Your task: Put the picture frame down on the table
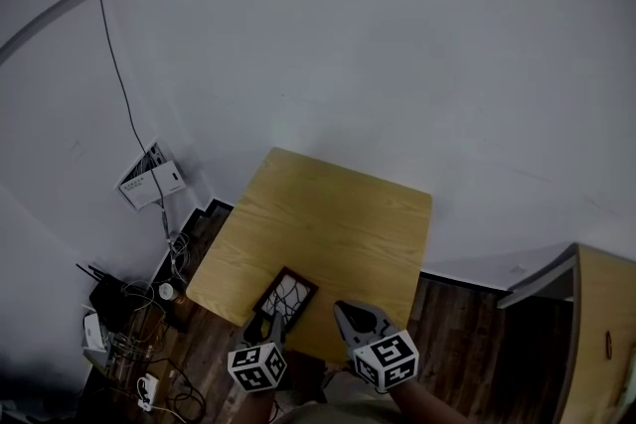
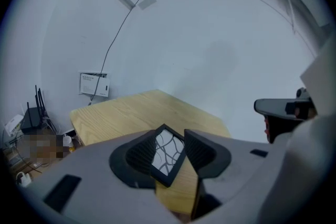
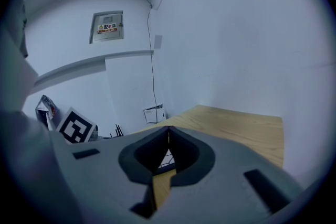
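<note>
A single picture frame lay on the one wooden table, close to the near edge and toward the near-left corner, with a broad run of bare wood stretching beyond it to the far edge by the white wall. Two grippers hovered at that near edge. The left gripper sat just behind the frame, its jaws partly apart. In the left gripper view the frame showed between them, a strip of tabletop visible between the frame and the right-hand pad, while contact on the other side could not be made out. The right gripper, beside it and clear of the frame, had its jaw tips drawn together on nothing. Each gripper carried one marker cube. To the table's left, a tangle of cables crowded the dark floor. To its right stood one wooden cabinet, well apart.
</note>
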Available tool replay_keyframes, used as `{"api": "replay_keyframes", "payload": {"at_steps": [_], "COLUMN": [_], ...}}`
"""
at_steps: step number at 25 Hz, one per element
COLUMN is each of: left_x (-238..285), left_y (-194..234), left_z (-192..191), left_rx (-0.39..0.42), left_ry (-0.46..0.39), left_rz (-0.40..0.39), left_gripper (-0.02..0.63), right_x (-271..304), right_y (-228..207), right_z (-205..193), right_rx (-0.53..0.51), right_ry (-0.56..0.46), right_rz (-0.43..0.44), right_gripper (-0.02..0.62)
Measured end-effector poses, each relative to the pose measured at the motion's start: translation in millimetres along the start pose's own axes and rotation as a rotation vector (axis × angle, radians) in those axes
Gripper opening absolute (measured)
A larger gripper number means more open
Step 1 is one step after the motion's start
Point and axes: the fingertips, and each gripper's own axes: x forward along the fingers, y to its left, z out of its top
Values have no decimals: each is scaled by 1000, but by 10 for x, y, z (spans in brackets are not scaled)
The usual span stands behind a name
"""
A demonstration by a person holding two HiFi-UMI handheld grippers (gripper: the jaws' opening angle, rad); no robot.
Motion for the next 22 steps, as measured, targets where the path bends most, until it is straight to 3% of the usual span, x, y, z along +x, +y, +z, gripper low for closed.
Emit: {"api": "replay_keyframes", "payload": {"at_steps": [2, 8, 22], "left_x": [-94, -410, -1267], "left_y": [-32, -213, -285], "left_z": [46, 81, -162], "left_rx": [26, 104, 126], "left_ry": [-15, -41, -40], "left_rz": [-11, -88, -159], "left_gripper": [103, 28, 3], "right_x": [-49, -221, -772], "right_y": [70, 299, 992], "right_z": [-9, -117, -403], "right_rx": [3, 17, 41], "right_ry": [-8, -19, -36], "right_rz": [-4, -15, -17], "right_gripper": [0, 0, 0]}}
